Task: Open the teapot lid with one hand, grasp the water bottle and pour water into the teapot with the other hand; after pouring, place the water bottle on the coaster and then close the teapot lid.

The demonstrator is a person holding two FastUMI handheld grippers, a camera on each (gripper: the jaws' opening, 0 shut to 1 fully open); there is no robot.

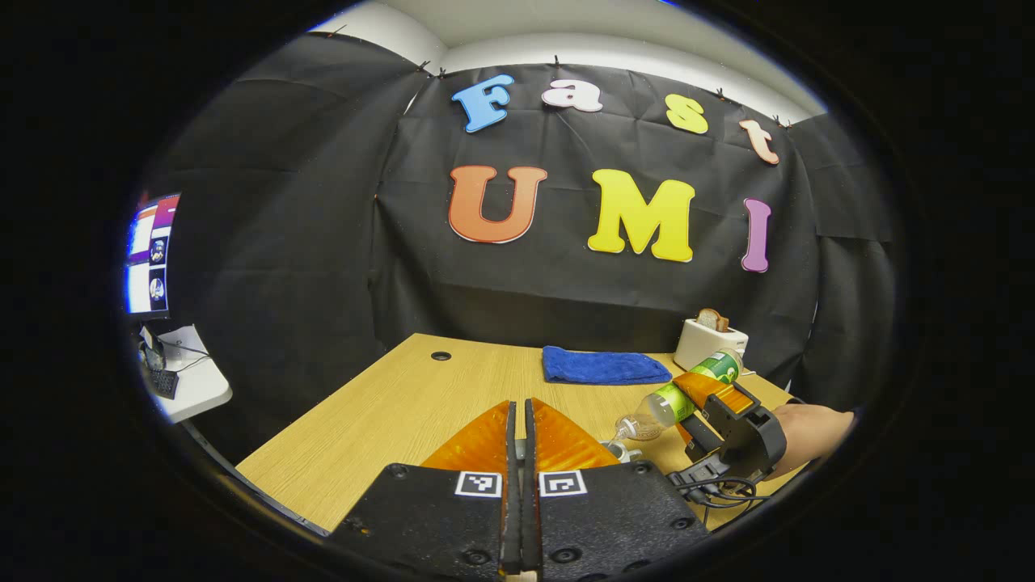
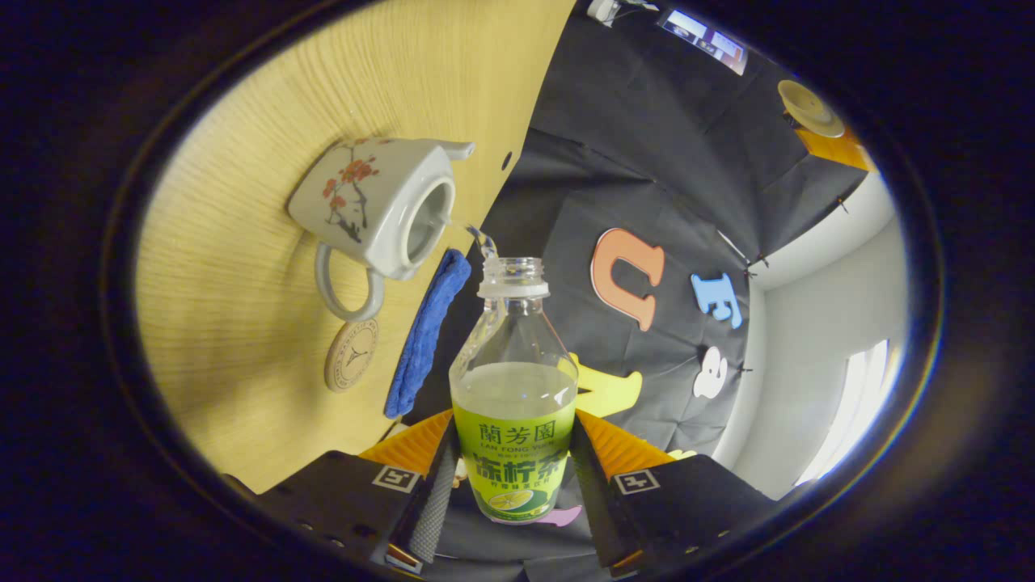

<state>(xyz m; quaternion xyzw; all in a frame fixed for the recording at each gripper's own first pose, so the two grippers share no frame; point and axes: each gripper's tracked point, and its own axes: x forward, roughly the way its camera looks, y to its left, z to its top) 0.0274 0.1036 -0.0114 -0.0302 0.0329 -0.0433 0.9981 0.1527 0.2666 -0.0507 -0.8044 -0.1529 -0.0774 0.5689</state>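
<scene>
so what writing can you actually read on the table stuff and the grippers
bottle label: printed characters and a band of smaller print, not quoted here
coaster: ring of lettering round an emblem, too small to read
teapot: painted blossoms, no words
markers on the gripper: square code patterns, no words
screen: too small and blurred to read

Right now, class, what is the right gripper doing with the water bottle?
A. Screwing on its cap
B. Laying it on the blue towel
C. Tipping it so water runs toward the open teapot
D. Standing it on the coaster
C: in the right gripper view the jaws clamp the uncapped water bottle, and a thin stream leaves its mouth toward the lidless teapot.
</scene>
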